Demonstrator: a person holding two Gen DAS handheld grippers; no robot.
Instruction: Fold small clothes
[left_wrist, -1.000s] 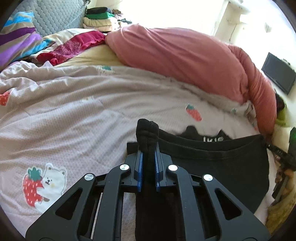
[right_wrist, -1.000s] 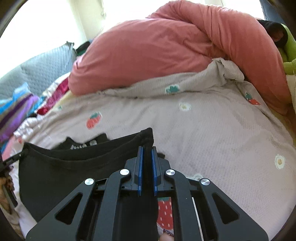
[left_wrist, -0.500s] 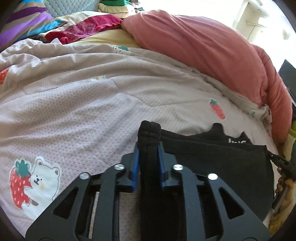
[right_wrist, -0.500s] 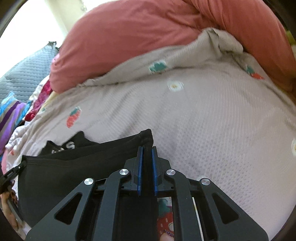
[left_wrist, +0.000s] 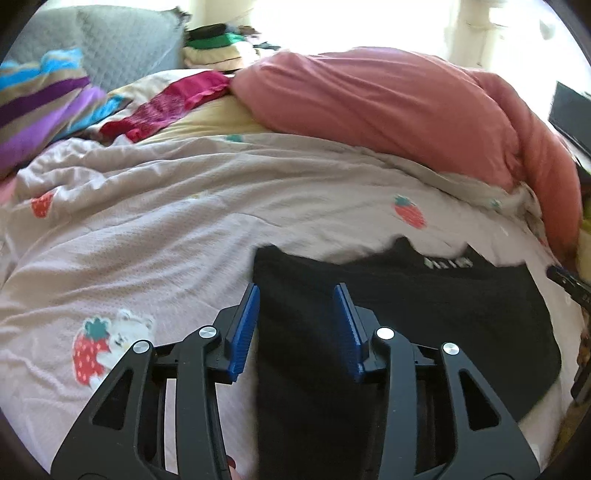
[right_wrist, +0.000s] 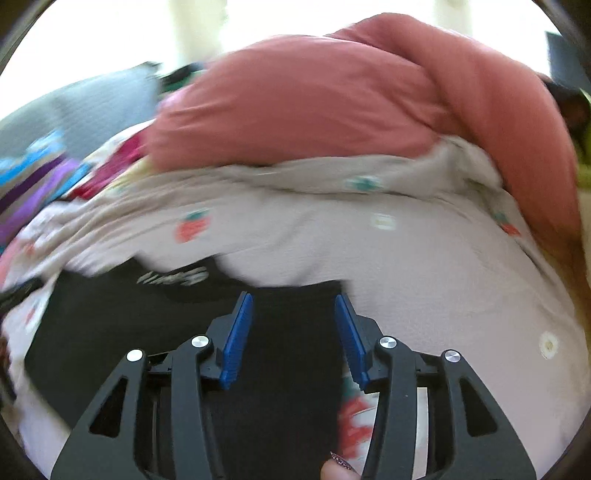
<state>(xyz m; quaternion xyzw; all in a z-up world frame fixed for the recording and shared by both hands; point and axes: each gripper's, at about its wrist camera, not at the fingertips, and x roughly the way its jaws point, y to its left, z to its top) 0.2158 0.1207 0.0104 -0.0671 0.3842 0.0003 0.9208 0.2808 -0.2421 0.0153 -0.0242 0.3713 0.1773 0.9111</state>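
Both claws stand partly open: the left claw (left_wrist: 295, 325) and the right claw (right_wrist: 293, 332) have just been opening, and the black garment (left_wrist: 424, 317) lies between each pair of blue pads without being pressed by them. Each claw sits over one top corner of the folded-over layer, left at the garment's 9 o'clock side, right at its 3 o'clock side, probably so the fold could be laid down square. That layer now rests flat on the strawberry-print quilt (left_wrist: 166, 229) of the bed, with a lettered part (the print is unreadable) peeking out at 12 o'clock. A pink duvet (left_wrist: 388, 110) is heaped beyond, well apart. One fold looks done; further folds likely remain.
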